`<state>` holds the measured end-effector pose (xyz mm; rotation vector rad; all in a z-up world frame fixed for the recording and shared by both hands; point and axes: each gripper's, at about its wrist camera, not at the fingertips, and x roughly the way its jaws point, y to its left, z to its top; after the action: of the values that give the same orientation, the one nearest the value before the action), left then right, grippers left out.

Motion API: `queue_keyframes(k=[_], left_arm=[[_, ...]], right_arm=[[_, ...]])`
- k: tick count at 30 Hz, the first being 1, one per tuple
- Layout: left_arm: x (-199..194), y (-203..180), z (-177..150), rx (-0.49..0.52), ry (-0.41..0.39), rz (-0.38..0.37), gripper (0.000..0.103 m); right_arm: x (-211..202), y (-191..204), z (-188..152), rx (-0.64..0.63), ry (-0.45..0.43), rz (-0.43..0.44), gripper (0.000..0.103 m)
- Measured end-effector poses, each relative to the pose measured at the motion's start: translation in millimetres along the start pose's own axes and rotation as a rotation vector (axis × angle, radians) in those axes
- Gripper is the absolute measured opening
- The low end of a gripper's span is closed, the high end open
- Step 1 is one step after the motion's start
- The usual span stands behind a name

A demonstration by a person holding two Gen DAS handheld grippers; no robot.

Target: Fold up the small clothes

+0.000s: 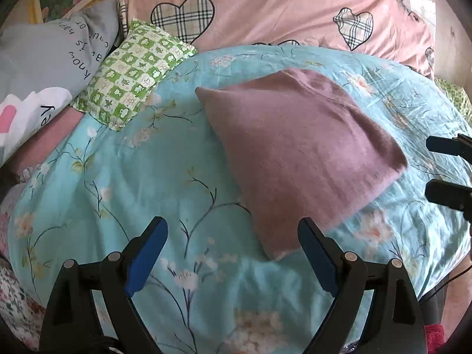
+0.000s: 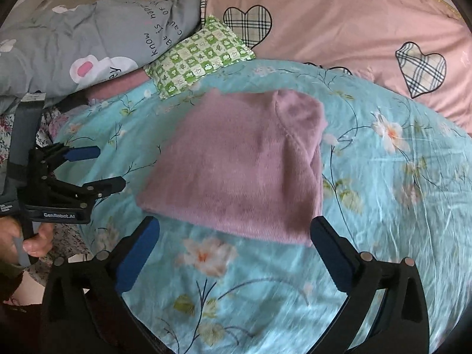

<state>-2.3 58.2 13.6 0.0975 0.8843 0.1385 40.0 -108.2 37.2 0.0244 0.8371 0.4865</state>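
left wrist view: the left gripper (image 1: 233, 233) stands wide with nothing between its blue pads, hanging above the turquoise floral quilt (image 1: 118, 191) on the bed. the mauve knitted garment (image 1: 301, 147) lies folded into a flat, roughly square packet just ahead and to the right, its near corner close beside the right-hand finger but not gripped. the right gripper (image 1: 442, 168) shows at the right edge, also spread and empty. a green checked pillow (image 1: 132, 70) lies near the far left.

right wrist view: the right gripper (image 2: 236, 236) is wide and empty, the mauve knitted garment (image 2: 244, 165) lying free just beyond its tips. the left gripper (image 2: 97, 168), held in a hand (image 2: 32, 242), sits off to the left, apart from the cloth.

this fold looks finished and released. the next move would be setting the packet aside or reaching for another piece.
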Motion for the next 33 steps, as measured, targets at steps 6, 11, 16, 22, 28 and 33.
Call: queue_keyframes(k=[6, 11, 16, 22, 28, 33], left_arm=[[20.7, 10.9, 15.6, -0.019, 0.031, -0.001, 0.09], [30.8, 12.3, 22.7, -0.022, 0.046, 0.002, 0.09], [34.7, -0.1, 21.1, 0.037, 0.05, 0.019, 0.09], [42.0, -11.6, 18.3, 0.094, 0.076, 0.032, 0.091], [44.1, -16.9, 18.7, 0.136, 0.081, 0.043, 0.091], [45.4, -17.2, 21.9, 0.154, 0.079, 0.059, 0.091]], right_arm=[[21.2, -18.2, 18.2, 0.079, 0.073, 0.036, 0.102], [36.8, -27.0, 28.7, 0.081, 0.111, 0.065, 0.102], [48.9, -27.0, 33.5, 0.05, 0.143, 0.069, 0.102], [55.5, -24.3, 35.9, -0.014, 0.179, 0.056, 0.102], [58.2, -26.1, 39.7, -0.05, 0.21, 0.053, 0.102], [62.7, -25.4, 39.7, -0.077, 0.235, 0.062, 0.102]])
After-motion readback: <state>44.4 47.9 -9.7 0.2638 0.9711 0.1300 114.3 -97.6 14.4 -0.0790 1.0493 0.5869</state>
